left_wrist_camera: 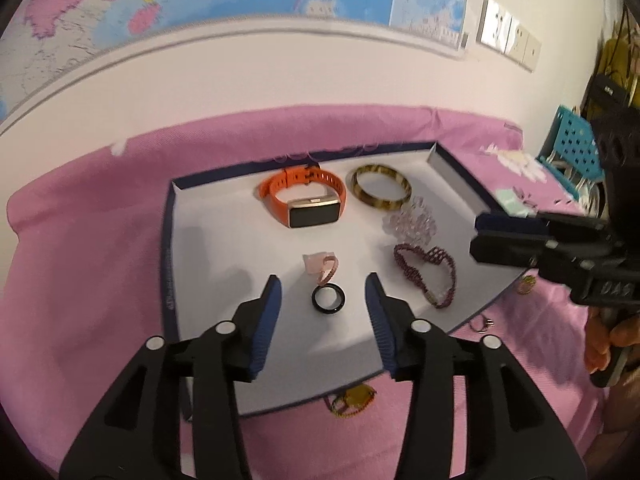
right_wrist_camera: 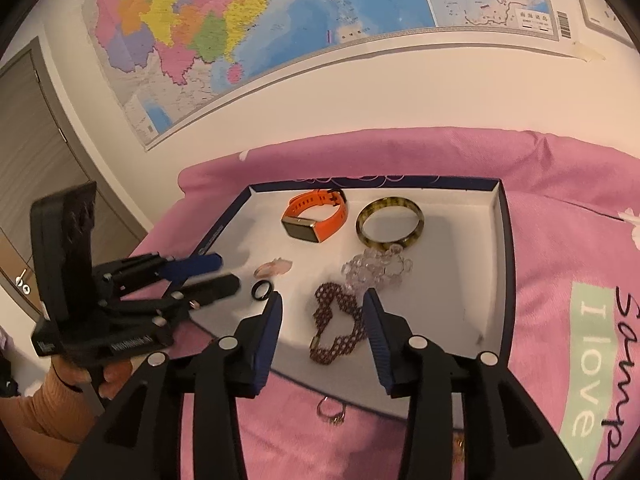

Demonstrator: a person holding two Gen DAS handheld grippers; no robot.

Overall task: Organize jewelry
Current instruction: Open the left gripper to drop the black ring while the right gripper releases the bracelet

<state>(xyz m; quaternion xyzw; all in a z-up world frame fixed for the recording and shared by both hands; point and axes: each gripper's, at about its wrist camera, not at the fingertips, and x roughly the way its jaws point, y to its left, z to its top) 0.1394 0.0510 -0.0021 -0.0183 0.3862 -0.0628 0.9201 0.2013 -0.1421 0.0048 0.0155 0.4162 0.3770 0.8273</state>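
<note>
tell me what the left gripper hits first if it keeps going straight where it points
Most likely the black ring on the white tray: it lies between the open left gripper fingers, apart from both. Depth is unclear; the pink piece lies just beyond.

Orange watch (left_wrist_camera: 303,203), black ring (left_wrist_camera: 328,298), pink cloth (left_wrist_camera: 100,240).

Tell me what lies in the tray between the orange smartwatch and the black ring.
A small pale pink piece lies on the white tray floor between the orange smartwatch and the black ring, clearest in the left wrist view.
</note>
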